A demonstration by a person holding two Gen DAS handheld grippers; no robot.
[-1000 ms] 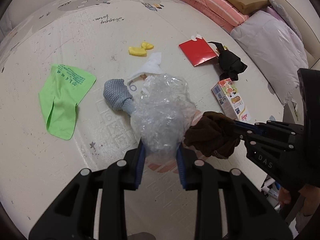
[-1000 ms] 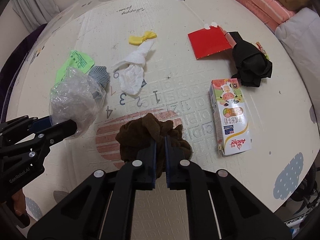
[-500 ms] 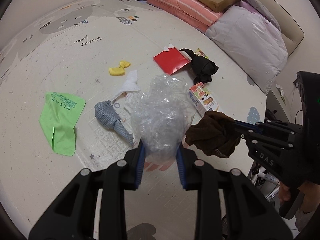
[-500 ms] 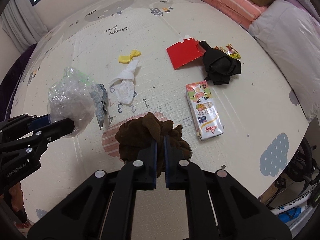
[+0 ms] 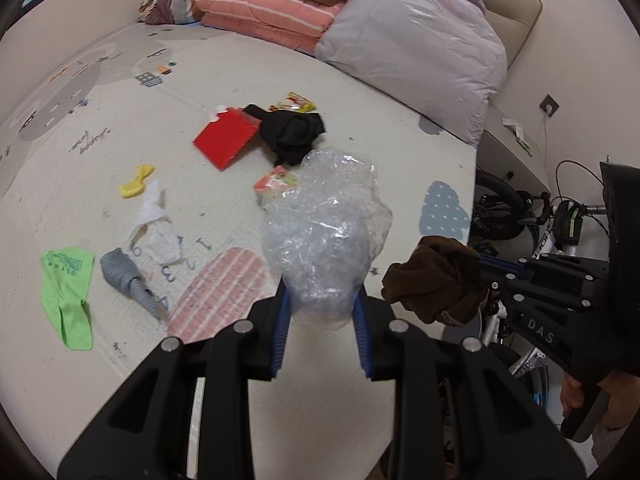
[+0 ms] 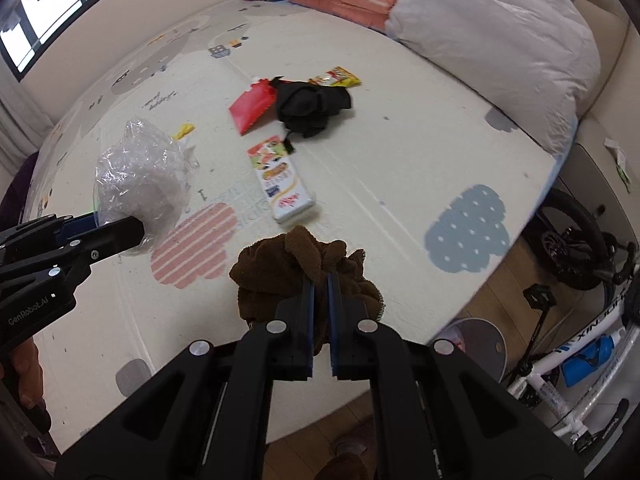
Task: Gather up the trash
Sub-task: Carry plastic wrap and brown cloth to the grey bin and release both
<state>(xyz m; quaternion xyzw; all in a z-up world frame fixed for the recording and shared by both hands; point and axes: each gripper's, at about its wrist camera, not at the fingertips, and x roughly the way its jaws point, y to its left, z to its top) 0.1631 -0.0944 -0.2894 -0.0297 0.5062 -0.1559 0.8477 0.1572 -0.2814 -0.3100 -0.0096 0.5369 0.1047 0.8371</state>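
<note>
Trash wad of clear crumpled plastic (image 5: 326, 232) is pinched between the left gripper (image 5: 320, 332) jaws, held above the play mat (image 5: 360, 112). Right gripper (image 6: 320, 320) jaws are nearly closed on a brown cloth (image 6: 304, 268). On the mat lie a milk carton (image 6: 280, 180), red packet (image 5: 226, 140), black cloth (image 5: 292, 132) and green wrapper (image 5: 66, 292).

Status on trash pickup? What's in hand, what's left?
Nothing visibly binned yet. In hand: left gripper holds the plastic wad; right gripper is shut on the brown cloth. Left on the mat: carton, red packet, snack wrapper, green bag.
</note>
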